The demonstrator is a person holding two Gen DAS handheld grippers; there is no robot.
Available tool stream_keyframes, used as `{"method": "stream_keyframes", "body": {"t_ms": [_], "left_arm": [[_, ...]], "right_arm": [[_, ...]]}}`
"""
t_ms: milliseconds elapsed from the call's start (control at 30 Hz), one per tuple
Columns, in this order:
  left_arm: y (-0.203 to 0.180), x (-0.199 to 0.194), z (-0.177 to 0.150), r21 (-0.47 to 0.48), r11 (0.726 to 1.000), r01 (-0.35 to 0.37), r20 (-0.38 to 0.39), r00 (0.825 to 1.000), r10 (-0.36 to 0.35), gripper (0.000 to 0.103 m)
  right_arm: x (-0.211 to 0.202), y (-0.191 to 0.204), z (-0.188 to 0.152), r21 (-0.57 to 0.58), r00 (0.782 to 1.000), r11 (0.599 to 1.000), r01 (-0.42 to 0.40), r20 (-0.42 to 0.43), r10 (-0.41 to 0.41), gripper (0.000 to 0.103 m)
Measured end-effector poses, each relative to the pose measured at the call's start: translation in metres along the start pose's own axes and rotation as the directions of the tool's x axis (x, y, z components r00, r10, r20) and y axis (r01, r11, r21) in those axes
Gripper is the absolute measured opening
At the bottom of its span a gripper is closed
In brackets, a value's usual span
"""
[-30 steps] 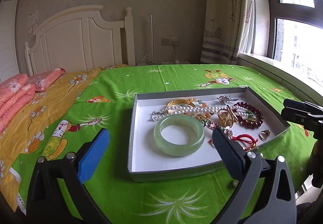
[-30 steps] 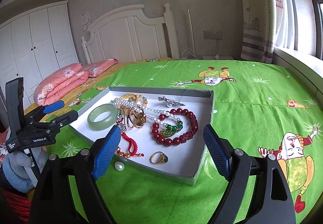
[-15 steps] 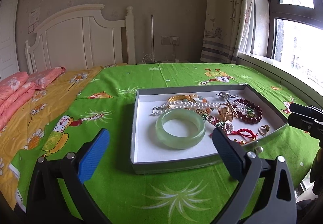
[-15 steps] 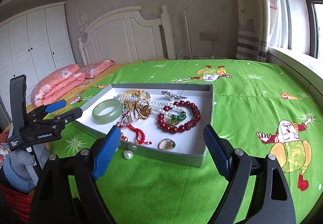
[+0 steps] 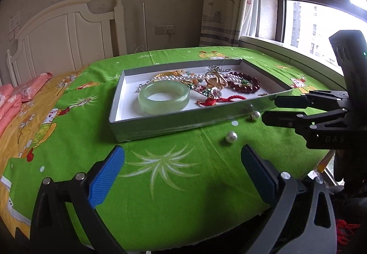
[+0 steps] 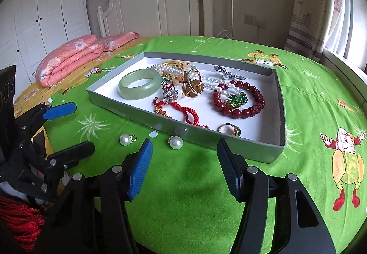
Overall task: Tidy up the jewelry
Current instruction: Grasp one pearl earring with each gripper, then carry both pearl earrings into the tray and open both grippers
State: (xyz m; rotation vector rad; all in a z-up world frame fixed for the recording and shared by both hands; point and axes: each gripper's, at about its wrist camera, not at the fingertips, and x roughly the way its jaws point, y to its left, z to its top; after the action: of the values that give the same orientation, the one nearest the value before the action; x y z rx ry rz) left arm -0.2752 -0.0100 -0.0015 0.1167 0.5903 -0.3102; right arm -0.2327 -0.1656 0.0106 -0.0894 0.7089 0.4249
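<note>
A grey tray (image 5: 174, 122) (image 6: 158, 122) with a white floor sits on the green bedspread. It holds a pale green jade bangle (image 5: 164, 96) (image 6: 139, 84), a pearl strand, a gold brooch (image 6: 192, 87), a dark red bead bracelet (image 6: 238, 102), a red cord bracelet (image 6: 183, 110) and a gold ring (image 6: 229, 129). Two loose pearl earrings lie on the bedspread outside the tray's near wall (image 5: 231, 137) (image 5: 255, 115) (image 6: 126, 139) (image 6: 175, 142). My left gripper (image 5: 181, 173) is open and empty, short of the pearls. My right gripper (image 6: 184, 167) is open and empty, just behind one pearl.
Pink folded quilts (image 6: 68, 56) lie at the head of the bed by the white headboard (image 6: 146, 8). A window and curtain (image 5: 224, 1) run along the right side. The bed's near edge is just under both grippers.
Both grippers have pulled back and dropped lower toward the bedspread. The tray now sits farther ahead, and both loose pearls show in front of it. The right gripper's fingers stand closer together.
</note>
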Motion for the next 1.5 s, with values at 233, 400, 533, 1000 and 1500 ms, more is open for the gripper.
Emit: {"method": "stream_keyframes", "body": {"t_ms": [233,400,533,1000,1500], "left_arm": [[-0.031,0.015,-0.002,0.113,0.990,0.088,-0.061,0.995,-0.082,0.066],[-0.027,0.017,-0.001,0.086,0.990,0.110,-0.068,0.992,-0.105,0.056],[-0.029,0.018,0.000,0.100,0.988,0.116,-0.069,0.992,-0.110,0.055],[-0.039,0.043,0.019,0.113,0.980,0.164,-0.087,0.984,-0.155,0.037],[-0.042,0.027,0.020,0.131,0.981,0.146,-0.062,0.988,-0.139,0.013]], "right_arm": [[0.009,0.010,-0.001,-0.019,0.999,1.000,-0.015,-0.051,0.014,0.039],[0.017,0.012,0.003,-0.002,0.997,1.000,-0.011,-0.074,0.011,0.031],[0.021,0.013,0.008,0.025,0.996,1.000,0.017,-0.086,-0.015,0.029],[0.003,0.002,0.001,0.037,0.998,0.998,0.054,-0.038,-0.053,0.017],[-0.015,-0.001,0.000,0.040,0.999,0.999,0.030,0.009,-0.030,0.017]]}}
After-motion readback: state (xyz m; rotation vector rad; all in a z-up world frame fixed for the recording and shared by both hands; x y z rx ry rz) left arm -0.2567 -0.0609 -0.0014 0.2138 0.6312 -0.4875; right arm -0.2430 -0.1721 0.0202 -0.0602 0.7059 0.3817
